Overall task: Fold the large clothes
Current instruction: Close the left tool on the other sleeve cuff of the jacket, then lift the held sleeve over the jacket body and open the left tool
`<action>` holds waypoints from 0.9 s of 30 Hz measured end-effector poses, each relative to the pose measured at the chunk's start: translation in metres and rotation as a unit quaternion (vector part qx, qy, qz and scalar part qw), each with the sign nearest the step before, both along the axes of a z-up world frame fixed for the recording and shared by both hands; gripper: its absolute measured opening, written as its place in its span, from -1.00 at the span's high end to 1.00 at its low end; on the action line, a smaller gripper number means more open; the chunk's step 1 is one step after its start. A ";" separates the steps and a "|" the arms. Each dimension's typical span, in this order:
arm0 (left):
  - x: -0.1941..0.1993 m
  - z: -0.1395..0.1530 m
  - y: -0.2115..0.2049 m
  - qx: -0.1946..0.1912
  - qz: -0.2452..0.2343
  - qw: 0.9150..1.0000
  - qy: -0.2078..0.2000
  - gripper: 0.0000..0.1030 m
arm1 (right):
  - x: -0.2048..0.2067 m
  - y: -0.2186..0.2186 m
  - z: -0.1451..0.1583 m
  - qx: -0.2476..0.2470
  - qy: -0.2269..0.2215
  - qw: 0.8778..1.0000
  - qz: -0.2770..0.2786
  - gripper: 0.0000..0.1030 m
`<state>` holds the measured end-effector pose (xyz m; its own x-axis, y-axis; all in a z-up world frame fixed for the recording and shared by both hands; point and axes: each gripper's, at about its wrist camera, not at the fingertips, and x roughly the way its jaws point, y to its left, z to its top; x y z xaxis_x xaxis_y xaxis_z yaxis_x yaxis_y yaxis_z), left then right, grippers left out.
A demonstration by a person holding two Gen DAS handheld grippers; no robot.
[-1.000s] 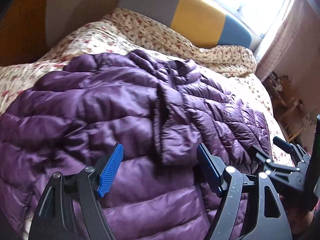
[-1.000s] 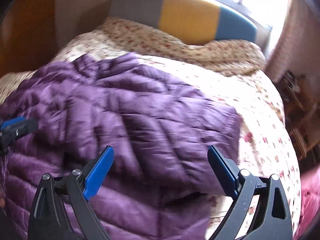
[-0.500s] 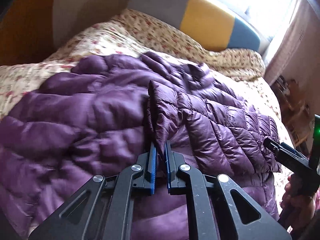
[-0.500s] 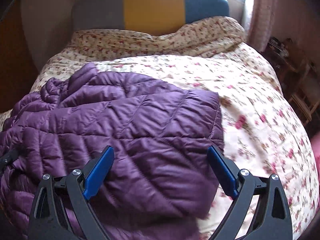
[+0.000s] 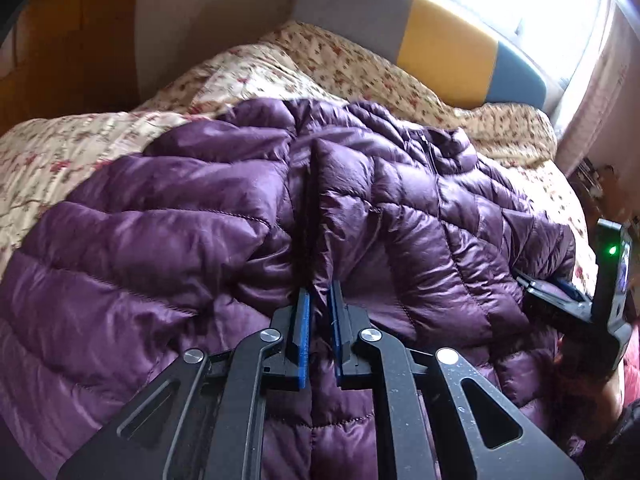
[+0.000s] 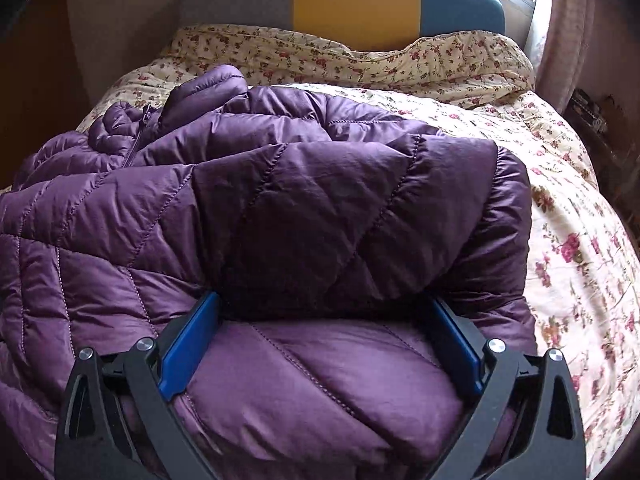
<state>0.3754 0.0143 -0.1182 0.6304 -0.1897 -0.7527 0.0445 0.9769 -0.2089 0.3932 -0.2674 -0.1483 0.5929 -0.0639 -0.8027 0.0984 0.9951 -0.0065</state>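
A purple quilted puffer jacket (image 5: pixel 180 240) lies spread on the bed. My left gripper (image 5: pixel 319 304) is shut on a raised fold of the jacket near its middle seam. In the right wrist view the jacket (image 6: pixel 300 200) fills the frame, with a folded sleeve lying across it. My right gripper (image 6: pixel 320 320) is open, its blue pads on either side of the sleeve's near edge, pressed into the fabric. The right gripper also shows at the right edge of the left wrist view (image 5: pixel 560 296).
The bed has a floral cream duvet (image 6: pixel 580 248) around the jacket. A grey, yellow and blue headboard (image 5: pixel 420 36) stands at the back under a bright window. Furniture stands off the bed's right side (image 5: pixel 600 176).
My left gripper has closed on a fold of the jacket and holds it. My right gripper has moved forward and down onto the folded sleeve, still open.
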 end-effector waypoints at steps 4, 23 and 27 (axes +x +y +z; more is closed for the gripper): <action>-0.024 0.023 0.001 -0.009 0.037 0.998 -0.056 -0.40 | 0.000 0.001 0.001 -0.004 -0.002 1.000 0.000 -0.92; 0.020 -0.023 -0.041 0.000 -0.016 1.000 0.004 -0.30 | -0.001 0.001 0.002 -0.013 -0.012 1.000 0.000 -0.94; -0.009 -0.004 -0.021 -0.052 0.012 0.999 0.005 -0.36 | -0.001 0.002 0.001 -0.014 -0.013 1.000 0.000 -0.94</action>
